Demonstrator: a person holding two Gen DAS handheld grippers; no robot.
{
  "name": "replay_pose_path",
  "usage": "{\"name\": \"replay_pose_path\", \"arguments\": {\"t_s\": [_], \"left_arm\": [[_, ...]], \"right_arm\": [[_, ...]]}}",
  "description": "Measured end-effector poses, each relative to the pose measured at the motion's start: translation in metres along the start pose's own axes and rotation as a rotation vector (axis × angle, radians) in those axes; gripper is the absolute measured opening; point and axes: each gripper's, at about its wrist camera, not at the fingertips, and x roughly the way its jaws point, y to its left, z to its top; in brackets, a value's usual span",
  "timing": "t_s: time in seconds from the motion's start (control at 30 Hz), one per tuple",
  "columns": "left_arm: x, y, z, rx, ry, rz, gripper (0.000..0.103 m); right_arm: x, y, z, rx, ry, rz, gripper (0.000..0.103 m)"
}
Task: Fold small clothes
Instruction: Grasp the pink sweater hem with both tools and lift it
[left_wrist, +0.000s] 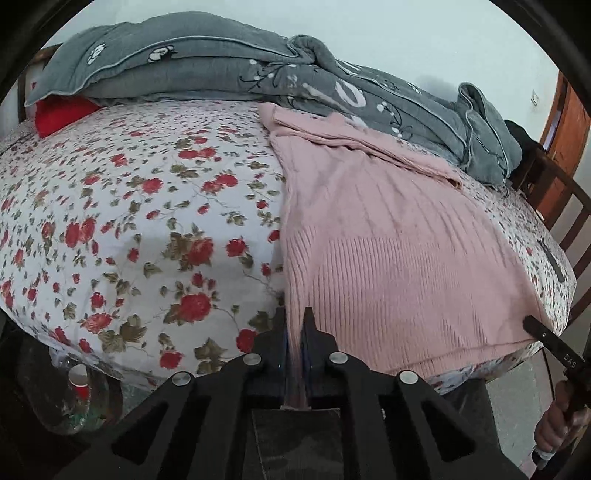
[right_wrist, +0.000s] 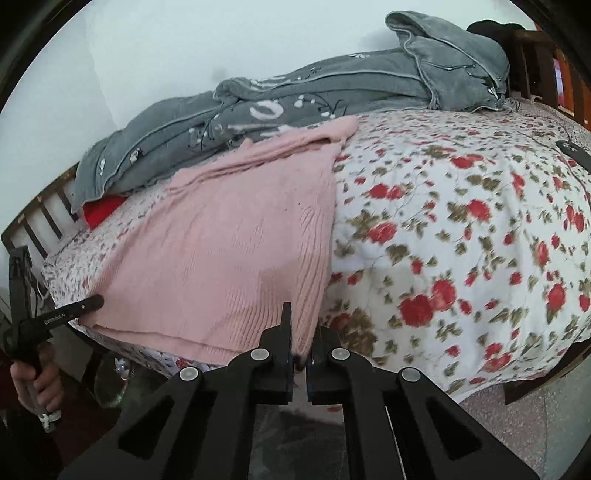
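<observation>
A pink ribbed knit garment (left_wrist: 388, 240) lies flat on the flowered bedsheet (left_wrist: 129, 221), its hem at the bed's near edge. My left gripper (left_wrist: 294, 325) is shut on the hem's left corner. My right gripper (right_wrist: 301, 325) is shut on the hem's right corner of the same garment (right_wrist: 240, 240). In the left wrist view the right gripper (left_wrist: 532, 326) shows at the far hem corner. In the right wrist view the left gripper (right_wrist: 94, 302) shows at the opposite corner. The garment's top end rests against the grey blanket.
A rumpled grey blanket (left_wrist: 258, 70) lies along the far side of the bed by the wall. A red cloth (left_wrist: 62, 114) peeks from under it. A wooden bed frame (left_wrist: 554, 192) stands at the end. A dark flat object (right_wrist: 576, 155) lies on the sheet.
</observation>
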Motion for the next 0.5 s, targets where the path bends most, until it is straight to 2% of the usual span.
{"name": "replay_pose_path", "arguments": {"t_s": [0.07, 0.1, 0.17, 0.2, 0.23, 0.33, 0.4, 0.5], "left_arm": [[-0.004, -0.001, -0.003, 0.015, -0.002, -0.011, 0.012], [-0.005, -0.002, -0.003, 0.021, -0.004, -0.016, 0.017], [-0.006, -0.003, -0.001, 0.019, -0.011, -0.030, 0.036], [-0.007, -0.002, -0.001, 0.011, -0.016, -0.038, 0.054], [-0.008, -0.001, 0.000, 0.003, -0.028, -0.049, 0.061], [-0.007, 0.002, 0.005, -0.028, -0.037, -0.070, 0.062], [-0.002, 0.004, 0.006, -0.054, -0.018, -0.089, 0.061], [0.004, 0.003, 0.003, -0.061, 0.002, -0.110, 0.057]], "right_arm": [[0.001, 0.002, 0.001, -0.003, 0.012, -0.003, 0.006], [0.002, 0.002, 0.001, -0.012, 0.020, -0.007, 0.007], [0.000, 0.007, 0.005, -0.050, 0.025, -0.028, 0.009], [-0.002, 0.008, 0.006, -0.058, 0.017, -0.033, 0.012], [-0.003, 0.009, 0.007, -0.061, 0.007, -0.036, 0.016], [-0.005, 0.007, 0.011, -0.031, -0.019, -0.014, 0.034], [-0.002, 0.007, 0.012, -0.023, -0.015, -0.005, 0.035], [0.003, 0.012, 0.010, -0.057, 0.008, -0.051, 0.035]]}}
